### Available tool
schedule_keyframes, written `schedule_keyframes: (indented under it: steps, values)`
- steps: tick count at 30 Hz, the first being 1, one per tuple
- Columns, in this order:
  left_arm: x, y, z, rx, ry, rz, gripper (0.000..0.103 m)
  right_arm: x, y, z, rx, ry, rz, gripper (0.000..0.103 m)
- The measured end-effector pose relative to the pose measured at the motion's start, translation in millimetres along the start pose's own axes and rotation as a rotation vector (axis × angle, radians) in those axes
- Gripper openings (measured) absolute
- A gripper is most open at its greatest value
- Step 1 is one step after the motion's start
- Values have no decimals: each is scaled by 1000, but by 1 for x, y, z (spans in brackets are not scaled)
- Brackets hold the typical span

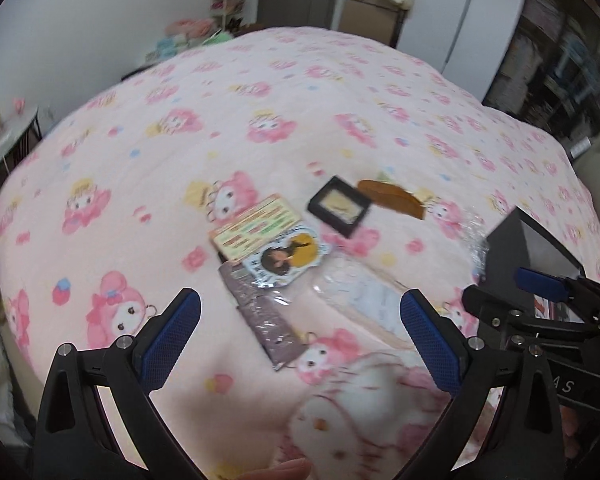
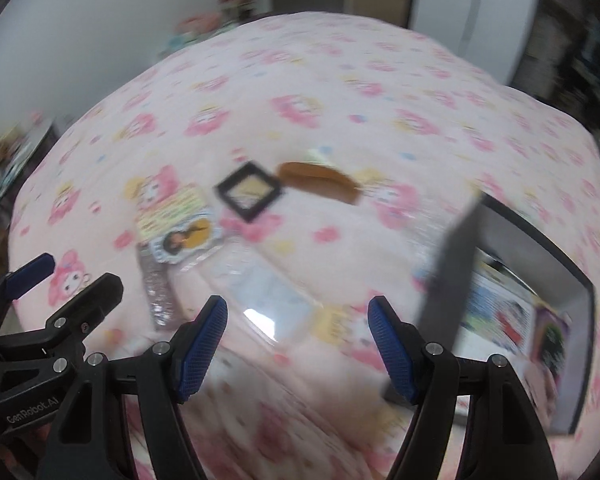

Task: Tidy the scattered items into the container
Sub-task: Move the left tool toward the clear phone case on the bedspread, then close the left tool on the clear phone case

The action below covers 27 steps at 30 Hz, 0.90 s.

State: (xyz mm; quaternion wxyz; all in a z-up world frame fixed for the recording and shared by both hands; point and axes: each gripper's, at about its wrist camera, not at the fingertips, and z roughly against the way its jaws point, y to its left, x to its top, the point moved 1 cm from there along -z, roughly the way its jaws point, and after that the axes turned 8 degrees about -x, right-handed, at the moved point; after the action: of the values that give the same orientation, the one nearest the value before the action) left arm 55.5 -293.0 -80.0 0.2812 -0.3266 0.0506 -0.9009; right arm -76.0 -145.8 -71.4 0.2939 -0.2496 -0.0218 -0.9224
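Note:
Scattered on a pink cartoon-print blanket [image 1: 220, 120] lie a card pack with a figure sticker [image 1: 268, 240], a black-framed small box [image 1: 339, 205], a brown wooden comb [image 1: 392, 199], a glittery grey packet [image 1: 268, 320] and a clear plastic sleeve [image 1: 364, 300]. A dark grey box [image 1: 512, 256] stands at the right, with printed items inside it [image 2: 500, 312]. My left gripper [image 1: 300, 336] hovers open above the packet and sleeve. My right gripper [image 2: 298, 344] is open over the clear sleeve [image 2: 268, 292], just left of the box wall [image 2: 452, 272]. Neither holds anything.
The blanket covers a bed that fills both views. Behind it are a white wall, shelves with pastel items [image 1: 220, 4], a doorway and a bookshelf [image 1: 560, 60] at the right. A small side table [image 1: 8, 136] stands at the left.

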Motion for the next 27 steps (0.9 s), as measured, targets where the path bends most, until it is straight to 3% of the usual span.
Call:
schedule_keyframes:
  steps: [3, 7, 11, 15, 18, 24, 27]
  values:
    - [-1, 19, -16, -29, 49, 56, 100, 8, 12, -26, 69, 52, 34, 71]
    - [-7, 43, -45, -62, 131, 130, 79, 4, -4, -62, 62, 143, -27, 71]
    - [-16, 57, -70, -95, 194, 185, 67, -7, -29, -93, 57, 243, -96, 71]
    - [-16, 50, -89, -202, 220, 170, 59, -20, -35, -111, 73, 304, -125, 71]
    - [-5, 43, -108, -230, 240, 144, 57, -27, -32, -121, 101, 343, -129, 71]
    - [9, 35, -154, -335, 371, 60, 51, -35, -36, -138, 181, 402, -196, 71]
    - [19, 34, -169, -311, 386, 40, 46, -38, -40, -149, 219, 427, -243, 71]
